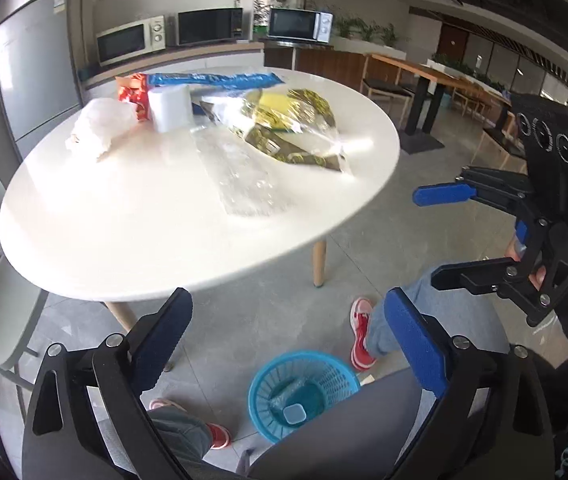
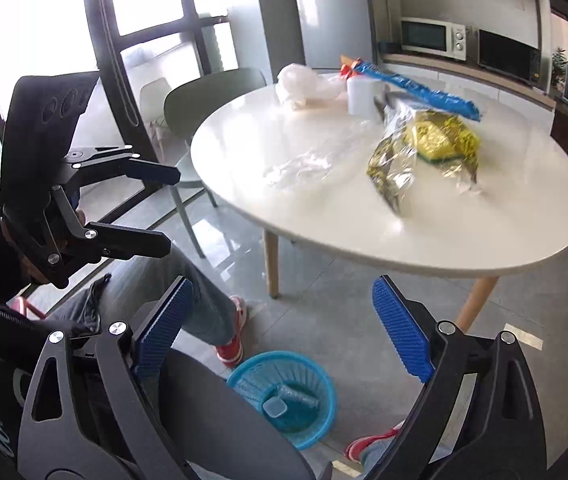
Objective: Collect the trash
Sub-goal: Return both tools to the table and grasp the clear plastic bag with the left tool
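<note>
Both grippers hang open and empty above the floor, short of the white round table (image 1: 131, 240). My left gripper (image 1: 284, 308) points toward the table edge, with the blue basket (image 1: 338, 380) below it. My right gripper (image 2: 281, 288) sits over the same basket (image 2: 320, 380), which holds a clear plastic bottle (image 2: 296, 396). On the table lie a clear plastic wrap (image 1: 239, 176), a yellow-patterned bag (image 1: 288, 128), a white roll (image 1: 169, 108), crumpled white paper (image 1: 99, 128), a red snack bag (image 1: 133, 96) and a long blue wrapper (image 1: 211, 79).
A person's legs in jeans and red shoes (image 1: 362, 332) stand beside the basket. A grey-green chair (image 2: 211, 92) is at the table's far left. Microwaves (image 1: 207, 26) line a counter behind, and wooden tables (image 1: 416, 68) fill the room to the right.
</note>
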### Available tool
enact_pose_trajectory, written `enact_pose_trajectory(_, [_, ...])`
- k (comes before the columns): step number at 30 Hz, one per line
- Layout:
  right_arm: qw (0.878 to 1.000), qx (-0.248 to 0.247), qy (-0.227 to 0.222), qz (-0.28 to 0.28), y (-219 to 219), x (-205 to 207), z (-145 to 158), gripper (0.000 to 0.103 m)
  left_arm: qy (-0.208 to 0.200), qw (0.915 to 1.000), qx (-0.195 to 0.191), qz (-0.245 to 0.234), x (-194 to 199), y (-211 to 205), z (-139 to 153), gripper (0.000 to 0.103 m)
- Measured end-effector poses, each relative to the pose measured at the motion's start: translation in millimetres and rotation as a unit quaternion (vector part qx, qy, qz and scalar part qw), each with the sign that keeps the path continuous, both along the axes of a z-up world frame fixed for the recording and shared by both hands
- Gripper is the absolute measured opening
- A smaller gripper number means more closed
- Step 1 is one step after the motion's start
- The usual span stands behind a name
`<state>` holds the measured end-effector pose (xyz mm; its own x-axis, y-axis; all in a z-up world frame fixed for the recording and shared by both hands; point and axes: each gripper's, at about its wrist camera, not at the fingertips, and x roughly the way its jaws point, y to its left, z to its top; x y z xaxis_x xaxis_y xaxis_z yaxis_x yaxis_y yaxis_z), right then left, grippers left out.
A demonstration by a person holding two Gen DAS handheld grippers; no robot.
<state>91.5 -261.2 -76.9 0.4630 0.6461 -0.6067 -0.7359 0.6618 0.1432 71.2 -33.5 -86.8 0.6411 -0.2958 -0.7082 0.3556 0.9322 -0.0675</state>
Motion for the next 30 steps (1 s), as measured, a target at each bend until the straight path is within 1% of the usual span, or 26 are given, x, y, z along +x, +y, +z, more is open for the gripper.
enact_pose_trajectory(2, [0.999, 0.006, -0.012, -0.035, -5.8, 7.5, 11.7, 0.087, -0.001, 0.9998, -0.012, 0.018, 11.6, 3.2, 6.8, 0.096])
enact_pose_trajectory(5, [0.996, 0.004, -0.027, -0.08, -7.5, 20.7, 21.4, 0.087, 0.003, 0.9988, -0.016, 0.047, 28.0, 6.4, 17.5, 0.097])
enact_pose_trajectory(9, [0.991, 0.003, -0.026, -0.132, -13.3, 42.6, 20.3, 0.087, 0.019, 0.9961, -0.015, 0.085, 49.3, 4.3, 16.2, 0.097])
enact_pose_trajectory(13, [0.987, -0.008, -0.034, -0.16, -14.3, 54.7, 19.8, 0.087, 0.033, 0.9941, -0.022, 0.101, 62.9, 0.3, 13.8, 0.097])
enact_pose_trajectory(17, [0.982, -0.017, -0.042, -0.185, -6.3, 71.4, 17.4, 0.087, 0.043, 0.9926, -0.012, 0.113, 80.8, -7.3, 8.5, 0.097])
enact_pose_trajectory(20, [0.981, -0.018, -0.035, -0.191, -0.1, 87.8, 13.8, 0.086, 0.049, 0.9918, -0.003, 0.118, 91.4, -13.2, 3.2, 0.096])
enact_pose_trajectory(21, [0.981, -0.018, -0.031, -0.189, 1.7, 92.6, 12.3, 0.08, 0.05, 0.9916, 0.001, 0.119, 93.9, -14.4, 1.6, 0.096])
enact_pose_trajectory(23, [0.983, -0.018, -0.026, -0.181, 5.2, 95.8, 9.8, 0.075, 0.054, 0.9917, 0.002, 0.116, 98.1, -14.1, -1.9, 0.095])
enact_pose_trajectory(24, [0.984, -0.015, -0.022, -0.177, 7.1, 99.3, 9.0, 0.074, 0.056, 0.9918, 0.0, 0.115, 99.0, -12.9, -3.2, 0.093])
enact_pose_trajectory(26, [0.986, -0.008, -0.013, -0.165, 10.2, 104.5, 6.8, 0.07, 0.062, 0.9915, 0.001, 0.114, 101.3, -9.7, -5.8, 0.084])
enact_pose_trajectory(28, [0.987, -0.012, -0.006, -0.16, 15.9, 108.5, 3.3, 0.066, 0.069, 0.9911, 0.001, 0.114, 103.6, -5.3, -9.0, 0.077])
enact_pose_trajectory(30, [0.987, -0.016, 0.004, -0.159, 19.7, 112.9, -1.2, 0.059, 0.065, 0.991, 0.007, 0.117, 103.9, -3.0, -9.8, 0.076])
